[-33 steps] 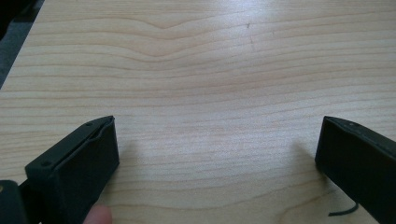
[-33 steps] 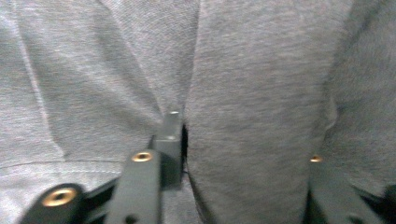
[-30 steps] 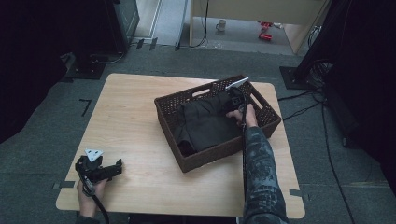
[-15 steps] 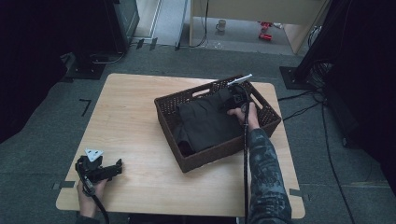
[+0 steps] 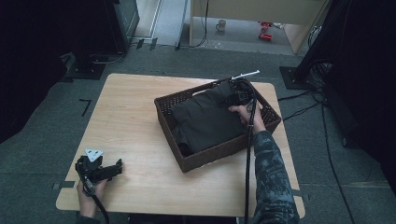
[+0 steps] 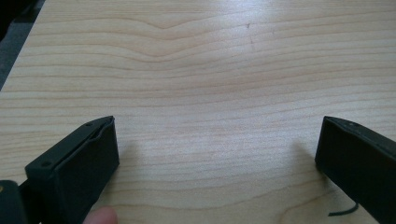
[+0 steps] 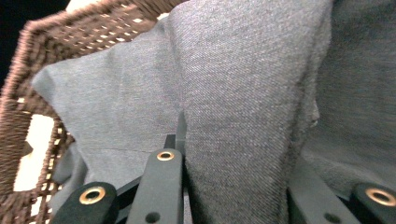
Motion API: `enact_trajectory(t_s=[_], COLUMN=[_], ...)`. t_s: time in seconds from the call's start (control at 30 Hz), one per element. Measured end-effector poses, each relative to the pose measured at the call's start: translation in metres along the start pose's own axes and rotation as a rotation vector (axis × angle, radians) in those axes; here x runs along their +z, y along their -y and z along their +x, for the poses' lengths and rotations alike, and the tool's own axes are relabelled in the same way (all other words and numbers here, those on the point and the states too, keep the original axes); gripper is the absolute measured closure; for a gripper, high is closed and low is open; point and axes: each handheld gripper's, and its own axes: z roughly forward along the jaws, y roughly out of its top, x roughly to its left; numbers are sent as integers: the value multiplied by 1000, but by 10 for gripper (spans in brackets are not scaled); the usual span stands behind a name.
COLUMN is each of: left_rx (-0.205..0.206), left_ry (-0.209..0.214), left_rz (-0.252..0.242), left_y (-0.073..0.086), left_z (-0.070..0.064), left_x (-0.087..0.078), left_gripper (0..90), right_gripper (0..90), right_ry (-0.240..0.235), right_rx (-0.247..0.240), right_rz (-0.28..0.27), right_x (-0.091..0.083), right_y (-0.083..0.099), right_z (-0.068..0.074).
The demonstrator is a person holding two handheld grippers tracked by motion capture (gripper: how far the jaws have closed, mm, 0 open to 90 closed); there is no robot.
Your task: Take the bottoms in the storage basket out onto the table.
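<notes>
My right gripper (image 5: 236, 94) sits in the far corner of the brown woven basket (image 5: 261, 129) with its jaws closed on a raised fold of the dark grey cloth (image 7: 243, 93) lying inside, while my left gripper (image 5: 100, 169) rests near the tabletop's (image 5: 130, 121) near-left corner, jaws spread wide and empty.

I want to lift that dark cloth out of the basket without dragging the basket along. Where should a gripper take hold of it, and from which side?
Probably the raised fold of the cloth near the basket's far right corner, coming from above. The fold stands up as a ridge thin enough for two jaws, while the rest lies flat. The right gripper is already there, its jaws closed on that fold; the left gripper rests open on the table.
</notes>
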Motion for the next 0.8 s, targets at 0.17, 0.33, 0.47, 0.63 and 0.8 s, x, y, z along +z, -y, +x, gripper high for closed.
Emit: enact_trajectory(t_s=[0.17,0.33,0.47,0.63,0.8], left_rx=[1,2,3,3,3], left_ry=[-1,-3,-3,-4,-4], left_rz=[0,-1,-1,-1,-1], left_y=[0,0,0,0,0], left_z=[0,0,0,0,0], left_x=[0,0,0,0,0], left_gripper=[0,0,0,0,0], right_gripper=[745,746,746,746,746], right_ry=[-9,-10,-1,1,-7], right_rx=[-25,-57,-81,-118,-139], right_rz=[-49,-98,-125,-146,-151], right_x=[-13,-26,-35,-44,-51], right_y=[1,4,5,4,0], right_z=[8,13,18,27,35])
